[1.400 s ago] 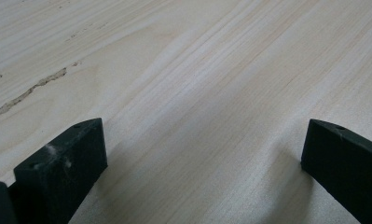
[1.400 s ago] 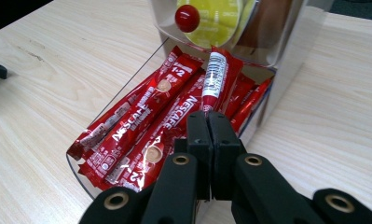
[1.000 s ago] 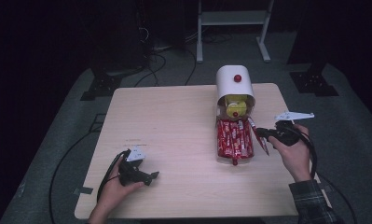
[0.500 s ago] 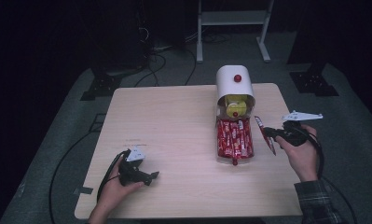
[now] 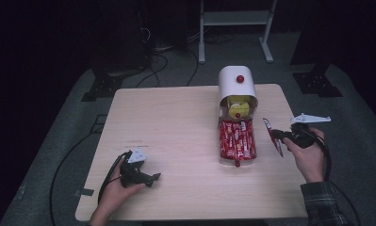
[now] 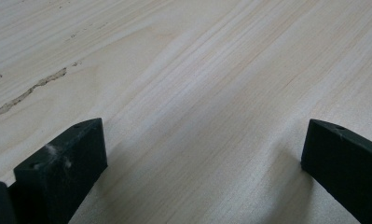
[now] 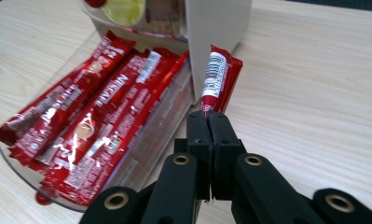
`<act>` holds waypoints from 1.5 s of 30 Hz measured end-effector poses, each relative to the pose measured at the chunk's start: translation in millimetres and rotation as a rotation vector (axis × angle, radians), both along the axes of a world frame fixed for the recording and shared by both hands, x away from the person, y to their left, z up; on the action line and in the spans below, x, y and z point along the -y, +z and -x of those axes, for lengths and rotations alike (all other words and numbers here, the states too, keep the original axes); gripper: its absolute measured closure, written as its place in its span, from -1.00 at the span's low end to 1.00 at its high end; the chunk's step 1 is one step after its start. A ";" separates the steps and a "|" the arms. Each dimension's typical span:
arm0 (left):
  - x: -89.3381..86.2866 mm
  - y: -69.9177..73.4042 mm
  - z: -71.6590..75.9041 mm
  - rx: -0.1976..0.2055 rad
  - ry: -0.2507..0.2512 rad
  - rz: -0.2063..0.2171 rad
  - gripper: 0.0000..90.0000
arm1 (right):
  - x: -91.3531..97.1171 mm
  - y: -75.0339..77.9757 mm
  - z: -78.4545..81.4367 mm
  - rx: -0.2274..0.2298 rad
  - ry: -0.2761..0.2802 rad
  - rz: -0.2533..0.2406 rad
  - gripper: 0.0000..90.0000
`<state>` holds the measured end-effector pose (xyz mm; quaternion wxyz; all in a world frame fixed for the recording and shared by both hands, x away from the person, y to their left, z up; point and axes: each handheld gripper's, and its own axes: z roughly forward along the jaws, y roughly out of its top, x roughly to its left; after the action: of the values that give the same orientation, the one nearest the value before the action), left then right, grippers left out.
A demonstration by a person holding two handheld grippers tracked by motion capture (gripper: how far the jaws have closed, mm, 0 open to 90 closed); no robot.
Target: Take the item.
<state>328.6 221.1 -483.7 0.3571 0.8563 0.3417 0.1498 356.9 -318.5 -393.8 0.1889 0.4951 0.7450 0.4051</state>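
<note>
Dark room, cables on the floor, and a pale wooden table (image 5: 176, 122) in the middle of it. The right gripper (image 5: 276, 136) has its jaws pinched tight on one end of a red coffee stick (image 5: 272, 136), held up just to the right of the clear tray (image 5: 236, 159), not touching it. That tray sits in front of a white dispenser (image 5: 237, 84) and already has a pile of red sticks (image 5: 236, 139) lying in it lengthwise. So probably most of the loading is done and this stick is yet to go in, though that's a guess. The left gripper (image 5: 150, 178) rests on the table near the front left corner, jaws spread wide with nothing between them. Hard to tell what the yellow stuff inside the dispenser is.
</note>
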 end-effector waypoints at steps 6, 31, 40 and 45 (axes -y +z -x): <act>0.0 0.0 0.0 0.000 0.000 0.000 -1.00 | 3.8 -9.1 -3.4 -0.013 -0.012 0.002 0.96; 0.0 0.0 0.0 0.000 0.000 0.000 -1.00 | 4.4 -41.8 -14.9 -0.051 -0.018 0.026 0.96; 0.0 0.0 0.0 0.000 0.000 0.000 -1.00 | -1.1 -52.8 -19.4 -0.071 -0.011 0.046 0.96; 0.0 0.0 0.0 0.000 0.000 0.000 -1.00 | -3.7 -57.0 -21.8 -0.079 -0.009 0.058 0.96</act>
<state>328.5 221.1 -483.7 0.3570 0.8563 0.3418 0.1498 378.7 -314.8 -450.8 0.1750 0.5083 0.7612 0.3627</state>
